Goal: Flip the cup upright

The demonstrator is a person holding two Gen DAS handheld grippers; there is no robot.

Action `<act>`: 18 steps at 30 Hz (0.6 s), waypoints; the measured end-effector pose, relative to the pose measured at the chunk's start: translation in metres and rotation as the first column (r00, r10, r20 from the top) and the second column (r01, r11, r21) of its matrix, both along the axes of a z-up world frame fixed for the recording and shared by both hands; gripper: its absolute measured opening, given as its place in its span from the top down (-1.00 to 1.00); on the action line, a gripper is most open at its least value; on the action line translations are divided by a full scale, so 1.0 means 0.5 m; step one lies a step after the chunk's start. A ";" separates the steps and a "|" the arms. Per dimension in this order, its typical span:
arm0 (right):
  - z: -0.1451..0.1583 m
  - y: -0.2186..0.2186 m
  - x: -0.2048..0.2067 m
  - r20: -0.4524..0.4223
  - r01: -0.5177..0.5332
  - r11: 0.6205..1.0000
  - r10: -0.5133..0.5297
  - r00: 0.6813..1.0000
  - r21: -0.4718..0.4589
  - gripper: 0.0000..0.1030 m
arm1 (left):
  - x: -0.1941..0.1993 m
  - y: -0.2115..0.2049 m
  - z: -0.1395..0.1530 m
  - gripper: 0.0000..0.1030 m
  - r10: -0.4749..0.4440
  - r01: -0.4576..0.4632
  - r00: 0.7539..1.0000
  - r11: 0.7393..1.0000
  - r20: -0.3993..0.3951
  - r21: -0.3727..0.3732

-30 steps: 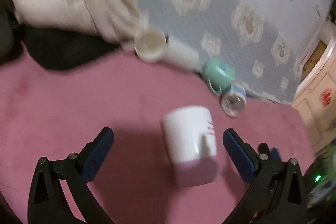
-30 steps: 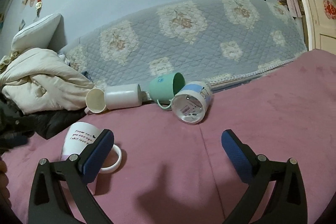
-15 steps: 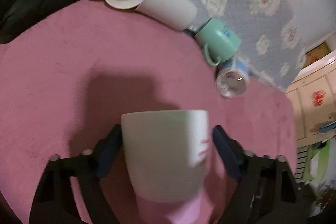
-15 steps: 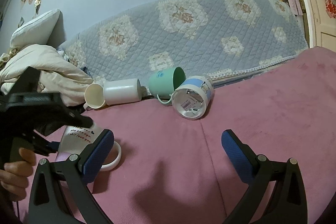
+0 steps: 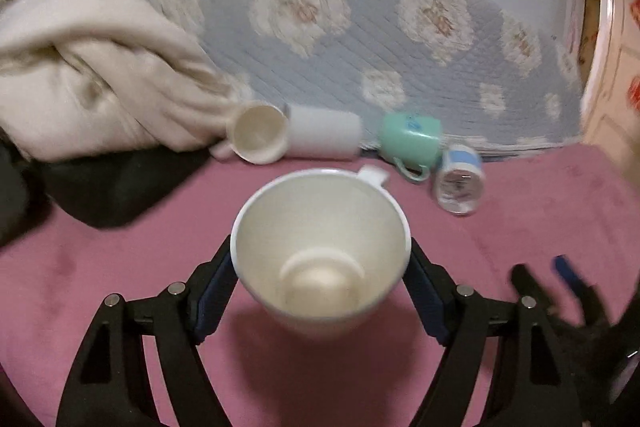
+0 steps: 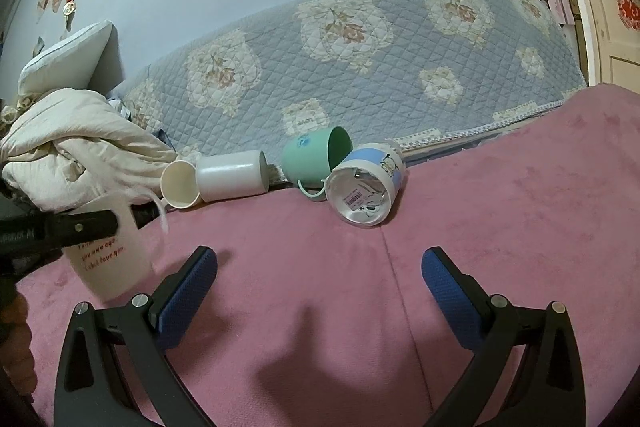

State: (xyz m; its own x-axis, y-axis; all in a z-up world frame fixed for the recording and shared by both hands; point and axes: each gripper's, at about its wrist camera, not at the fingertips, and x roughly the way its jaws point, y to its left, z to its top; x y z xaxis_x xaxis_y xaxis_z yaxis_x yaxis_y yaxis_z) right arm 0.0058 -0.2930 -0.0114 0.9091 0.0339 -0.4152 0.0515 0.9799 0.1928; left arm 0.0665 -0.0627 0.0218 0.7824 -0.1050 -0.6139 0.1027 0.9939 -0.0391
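White mug (image 5: 322,251) is gripped between the blue pads of the left gripper (image 5: 320,287), its mouth turned toward the wrist camera and its handle (image 5: 372,174) pointed away, above the pink cover (image 5: 540,211). Seen from the right wrist view, the mug (image 6: 106,251) is held nearly upright, its long axis close to vertical and base lowest, so only a lowering onto the cover is judged to be left. The right gripper (image 6: 319,279) is held wide open and empty, well to the right of the mug; the left hand is clearly the nearer. Half a second earlier the mug was gripped with its mouth downward; it has since been turned over.
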 end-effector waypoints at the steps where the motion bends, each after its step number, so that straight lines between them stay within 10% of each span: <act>1: 0.000 0.000 -0.002 0.001 0.002 1.000 -0.002 1.000 0.001 -1.00 | -0.002 0.003 -0.004 -0.49 0.007 -0.007 1.000 1.000 0.016 0.012; 12: -0.003 -0.003 0.000 -0.006 0.004 1.000 -0.004 1.000 0.001 -1.00 | -0.019 0.013 -0.038 -0.60 -0.043 0.042 0.993 0.999 0.108 0.007; 18: 0.006 0.039 -0.008 0.022 -0.023 0.994 0.026 0.999 -0.103 -1.00 | -0.081 0.033 -0.015 -1.00 0.000 -0.017 0.937 0.999 0.349 0.047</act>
